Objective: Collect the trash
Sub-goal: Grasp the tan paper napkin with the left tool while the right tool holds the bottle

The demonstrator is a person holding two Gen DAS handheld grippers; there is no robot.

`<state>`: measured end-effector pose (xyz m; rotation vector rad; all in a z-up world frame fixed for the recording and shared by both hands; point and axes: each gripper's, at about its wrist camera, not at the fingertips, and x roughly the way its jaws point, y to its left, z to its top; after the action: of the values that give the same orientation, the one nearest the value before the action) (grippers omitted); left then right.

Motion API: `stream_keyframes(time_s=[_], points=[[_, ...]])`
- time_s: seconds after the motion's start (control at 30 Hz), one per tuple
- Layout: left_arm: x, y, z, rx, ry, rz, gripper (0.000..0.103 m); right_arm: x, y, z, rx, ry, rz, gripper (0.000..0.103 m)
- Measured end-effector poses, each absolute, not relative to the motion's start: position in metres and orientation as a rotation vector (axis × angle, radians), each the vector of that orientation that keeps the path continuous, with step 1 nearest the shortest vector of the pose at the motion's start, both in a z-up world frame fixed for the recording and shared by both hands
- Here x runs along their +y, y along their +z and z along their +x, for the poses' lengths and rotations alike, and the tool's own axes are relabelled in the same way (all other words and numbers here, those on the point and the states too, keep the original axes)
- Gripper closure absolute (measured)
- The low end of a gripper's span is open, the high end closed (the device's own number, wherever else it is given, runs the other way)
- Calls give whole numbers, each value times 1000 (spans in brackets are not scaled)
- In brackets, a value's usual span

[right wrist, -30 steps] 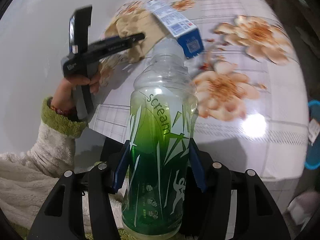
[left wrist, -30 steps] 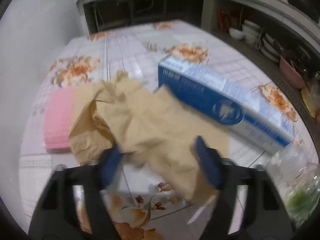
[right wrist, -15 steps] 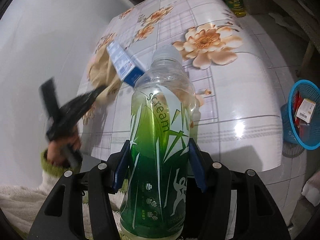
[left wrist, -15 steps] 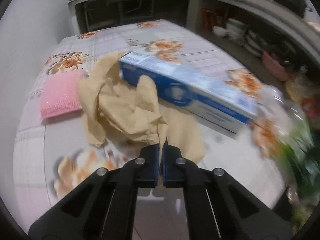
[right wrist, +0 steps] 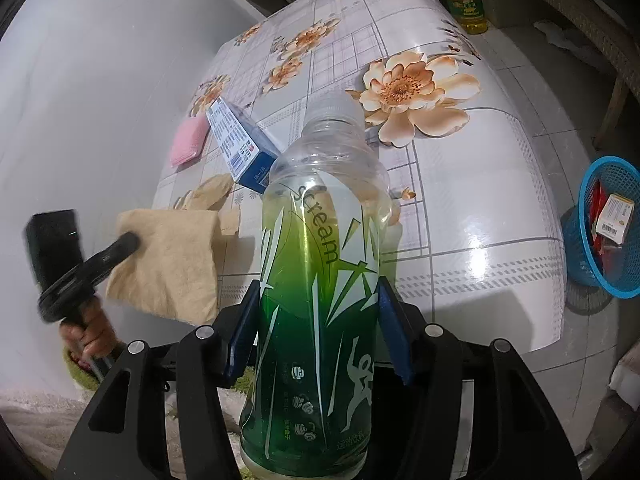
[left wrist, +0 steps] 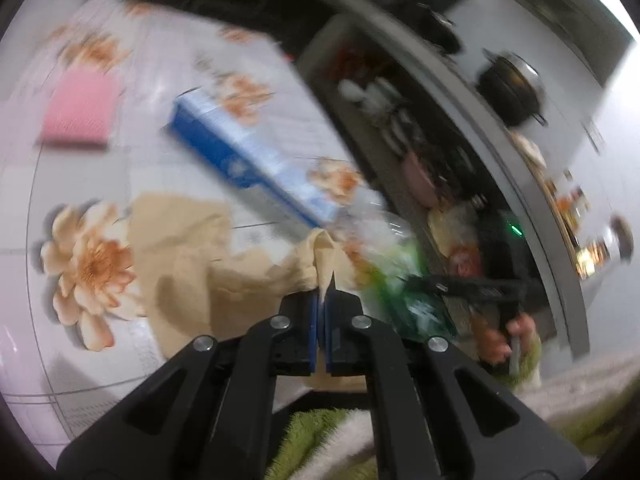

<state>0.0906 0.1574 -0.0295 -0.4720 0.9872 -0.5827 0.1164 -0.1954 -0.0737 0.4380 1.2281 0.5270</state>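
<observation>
My left gripper is shut on a corner of a crumpled tan paper, which hangs from it over the table's near edge; the right wrist view shows the tan paper lifted beside the left gripper. Between the blue pads of my right gripper, which is shut on it, stands an empty green-labelled plastic bottle, held upright. A blue and white carton lies flat on the floral table, behind the paper. The same blue carton shows blurred in the left wrist view.
A pink sponge cloth lies at the table's far left by the white wall. A blue mesh basket with packets in it stands on the floor to the right. An oil bottle stands on the floor beyond the table. Shelves with dishes run along the right.
My left gripper closed on the tan paper and pulled it up and back toward the table's near edge, swinging right. The right gripper kept the bottle and swung to face the table and basket.
</observation>
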Motion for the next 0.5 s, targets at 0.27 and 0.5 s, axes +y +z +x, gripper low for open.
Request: stream_keyframes(time_s=[0.27, 0.5], points=[[196, -67, 120, 955, -393, -654, 102, -194, -75, 117, 1231, 528, 435, 48], [183, -66, 122, 926, -174, -358, 66, -187, -76, 120, 1242, 536, 426, 48]])
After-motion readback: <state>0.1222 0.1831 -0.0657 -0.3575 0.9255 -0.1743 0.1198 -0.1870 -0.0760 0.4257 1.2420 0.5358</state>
